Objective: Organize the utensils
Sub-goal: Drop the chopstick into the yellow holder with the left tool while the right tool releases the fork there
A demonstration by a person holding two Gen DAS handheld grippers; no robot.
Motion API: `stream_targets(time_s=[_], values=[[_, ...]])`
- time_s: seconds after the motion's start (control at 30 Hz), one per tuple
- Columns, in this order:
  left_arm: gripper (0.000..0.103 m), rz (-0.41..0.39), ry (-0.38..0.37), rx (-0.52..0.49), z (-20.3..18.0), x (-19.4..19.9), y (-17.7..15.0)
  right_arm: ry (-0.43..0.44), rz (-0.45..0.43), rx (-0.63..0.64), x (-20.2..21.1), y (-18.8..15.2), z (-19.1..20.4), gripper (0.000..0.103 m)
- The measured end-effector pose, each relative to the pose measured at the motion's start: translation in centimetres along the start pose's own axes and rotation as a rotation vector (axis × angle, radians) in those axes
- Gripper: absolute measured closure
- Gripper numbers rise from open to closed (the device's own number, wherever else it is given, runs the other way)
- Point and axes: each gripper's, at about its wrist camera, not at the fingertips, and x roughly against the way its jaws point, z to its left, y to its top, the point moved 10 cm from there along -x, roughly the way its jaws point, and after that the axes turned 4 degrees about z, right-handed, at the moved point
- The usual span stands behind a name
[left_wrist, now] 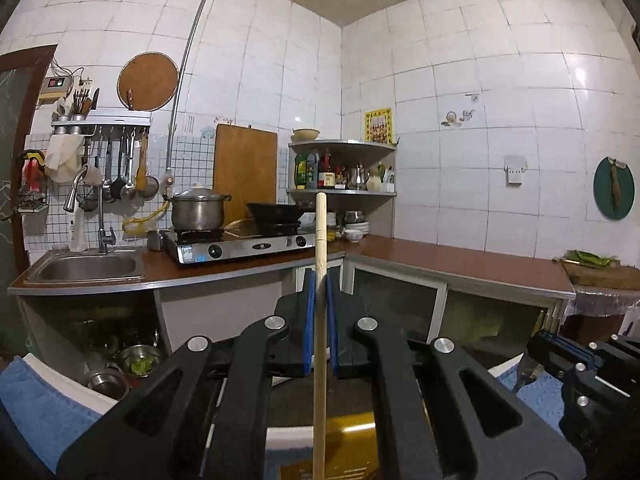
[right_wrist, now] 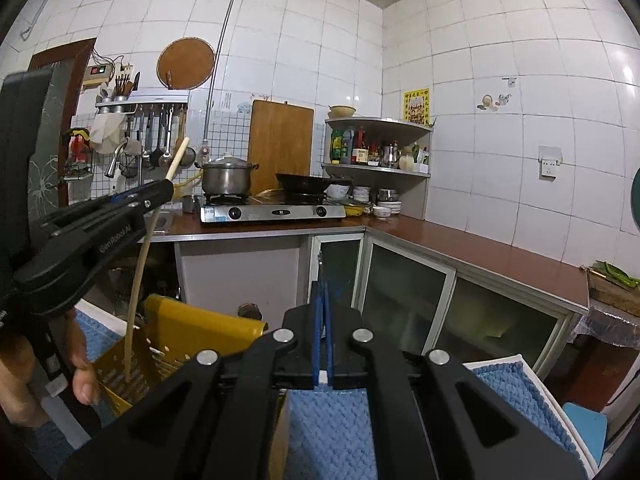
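Observation:
My left gripper (left_wrist: 321, 280) is shut on a pale wooden chopstick (left_wrist: 320, 312) that stands upright between its blue pads. In the right wrist view the left gripper (right_wrist: 168, 188) is at the left, and the chopstick (right_wrist: 140, 264) runs down into a yellow perforated utensil basket (right_wrist: 180, 336). My right gripper (right_wrist: 323, 276) is shut on a thin dark utensil (right_wrist: 320, 258) whose tip pokes out above the pads. In the left wrist view the right gripper (left_wrist: 536, 346) is at the lower right, with the dark utensil end (left_wrist: 526, 372) hanging below it.
A blue textured mat (right_wrist: 332, 432) on a white tray (right_wrist: 516, 360) lies below both grippers. A kitchen counter (left_wrist: 460, 260) with sink (left_wrist: 88, 268), gas stove (left_wrist: 240, 244), pot and wok runs behind. A hand (right_wrist: 80, 372) is near the basket.

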Motion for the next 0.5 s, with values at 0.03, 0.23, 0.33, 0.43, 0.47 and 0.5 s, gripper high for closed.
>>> stream_targets(time_s=[0.03, 0.23, 0.33, 0.43, 0.47, 0.5], values=[[0.099, 0.014, 0.004, -0.014, -0.1, 0.1, -0.3, 0.001, 0.004, -0.001, -0.1, -0.1, 0.0, 0.102], [0.099, 0.06, 0.015, -0.028, 0.9, 1.2, -2.5, 0.006, 0.034, 0.004, -0.3, -0.8, 0.5, 0.101], [0.098, 0.114, 0.01, -0.03, 1.6, 1.6, -3.8, 0.019, 0.064, -0.007, -0.5, -1.3, 0.7, 0.1], [0.094, 0.158, 0.02, -0.053, 2.0, 2.3, -5.0, 0.057, 0.125, -0.046, -0.7, -2.2, 1.0, 0.095], [0.085, 0.179, 0.021, -0.057, 2.2, 2.7, -5.4, 0.06, 0.14, -0.048, -0.8, -2.5, 1.1, 0.078], [0.072, 0.196, 0.024, -0.056, 2.6, 3.2, -5.6, 0.061, 0.149, -0.051, -0.6, -2.6, 1.1, 0.053]])
